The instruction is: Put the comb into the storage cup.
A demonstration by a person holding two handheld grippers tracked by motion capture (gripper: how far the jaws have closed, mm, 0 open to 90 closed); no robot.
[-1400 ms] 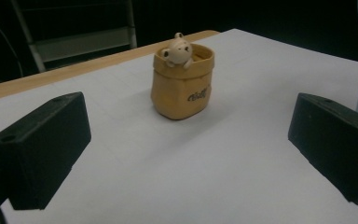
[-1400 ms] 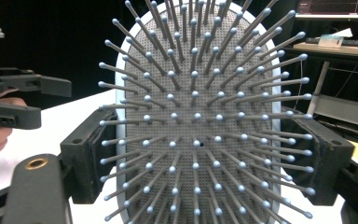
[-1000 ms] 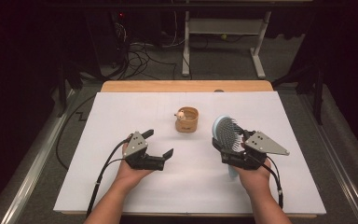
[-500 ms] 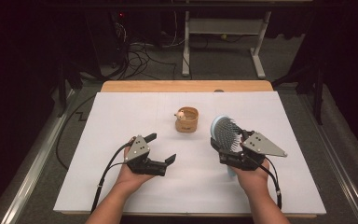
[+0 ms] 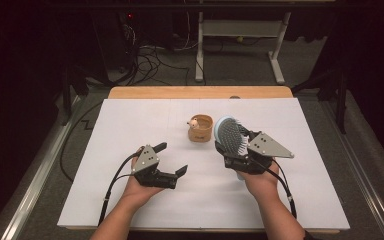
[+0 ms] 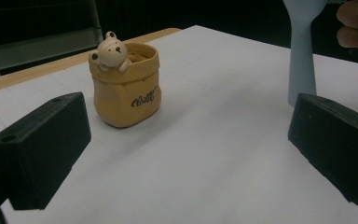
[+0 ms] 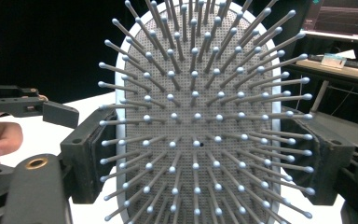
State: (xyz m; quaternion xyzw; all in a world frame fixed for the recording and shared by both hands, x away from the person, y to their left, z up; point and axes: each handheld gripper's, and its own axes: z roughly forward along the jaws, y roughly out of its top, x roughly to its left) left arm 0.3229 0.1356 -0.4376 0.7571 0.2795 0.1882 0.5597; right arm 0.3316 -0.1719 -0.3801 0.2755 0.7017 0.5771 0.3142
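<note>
The right gripper (image 5: 232,150) is clamped on a light blue hairbrush (image 5: 231,137). Its jaws press on both sides of the brush head, so they stand quite wide. In the right gripper view the hairbrush (image 7: 196,116) is right between the jaws, bristles facing the camera (lots of little round tips). Its handle hangs down below the gripper, above the white table (image 5: 130,125).

The left gripper (image 5: 172,159) has its jaws wide apart with nothing in them. A little yellow bear pot (image 6: 125,84) stands in front of it, a bit to the left, and close beside the brush.
</note>
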